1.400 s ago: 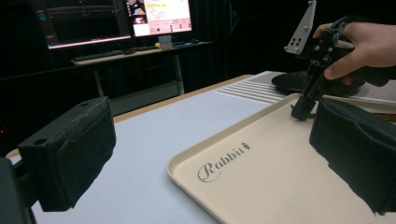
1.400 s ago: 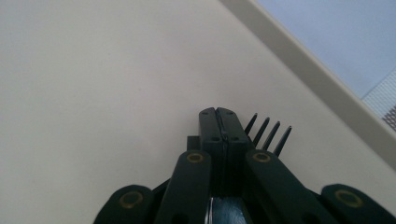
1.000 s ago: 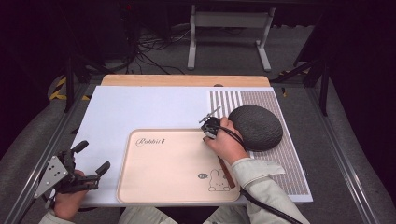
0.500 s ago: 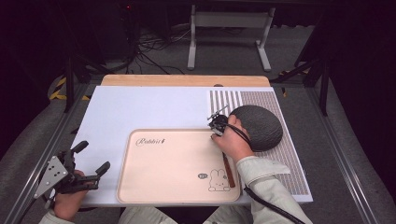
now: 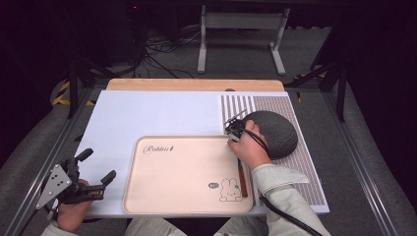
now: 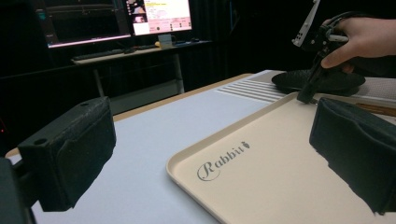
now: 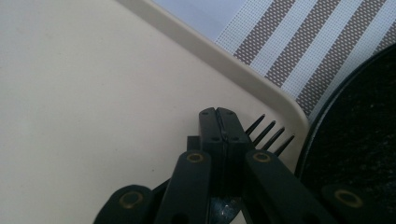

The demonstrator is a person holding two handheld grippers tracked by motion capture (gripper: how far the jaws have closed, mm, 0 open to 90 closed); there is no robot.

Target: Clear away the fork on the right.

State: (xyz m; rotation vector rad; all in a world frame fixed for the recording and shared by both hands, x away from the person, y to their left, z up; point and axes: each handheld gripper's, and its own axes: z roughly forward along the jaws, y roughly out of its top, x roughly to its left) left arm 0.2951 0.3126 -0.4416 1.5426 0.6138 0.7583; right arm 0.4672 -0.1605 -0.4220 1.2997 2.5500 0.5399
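Here, a fork lies in a beige tray marked "Rabbit".

High view: the tray [image 5: 182, 177] bears that word and a small rabbit drawing; the right gripper [image 5: 232, 129] points down at its far right corner beside a dark plate [image 5: 275, 132], while the left gripper [image 5: 93, 167] rests spread off the mat's left edge.
Left gripper view: its jaws stand wide, nothing between.
Right gripper view: jaws pressed together over the fork [image 7: 270, 135] in the tray corner, tines showing.

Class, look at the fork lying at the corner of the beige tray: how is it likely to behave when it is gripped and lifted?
The fork looks thin and rigid, so it probably stays stiff. Its long handle may make it tilt if gripped near the tines. On the smooth tray it could slide when nudged.
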